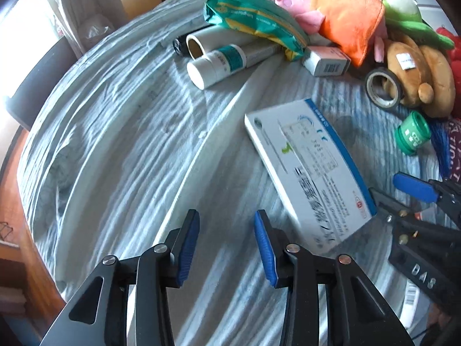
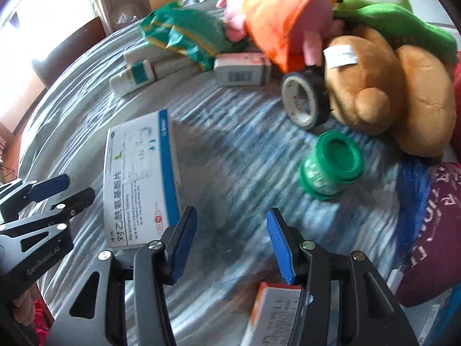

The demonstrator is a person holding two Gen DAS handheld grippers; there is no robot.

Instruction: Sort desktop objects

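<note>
- My left gripper (image 1: 226, 242) hangs over bare striped cloth on the tabletop (image 1: 121, 155), its jaws partly spread with nothing between them.
- Just right of it lies the white-and-blue tablet box (image 1: 308, 170), flat and skewed; I judge this the thing in hand, since both grippers sit on either side of its near end.
- My right gripper (image 2: 232, 242) is likewise partly spread and empty, its left finger just beside the box's near corner, not on it.
- I read this as the approach step: nothing is gripped yet. The next move calls for centring one gripper across the box's narrow width and spreading wide enough to clear it, or catching a thin edge.
- Further back, from the left: a white bottle with a teal label (image 1: 216, 66), a cardboard roll (image 1: 201, 41), a green packet (image 1: 253, 20), a small barcoded carton (image 1: 327, 63).
- To the right: a roll of tape (image 2: 305, 103), a green tape spool (image 2: 331, 170) and a heap of plush toys (image 2: 374, 92); the spool is near the right gripper's path.
- An orange-and-white carton (image 2: 270, 311) sits under the right gripper and could be knocked.
</note>
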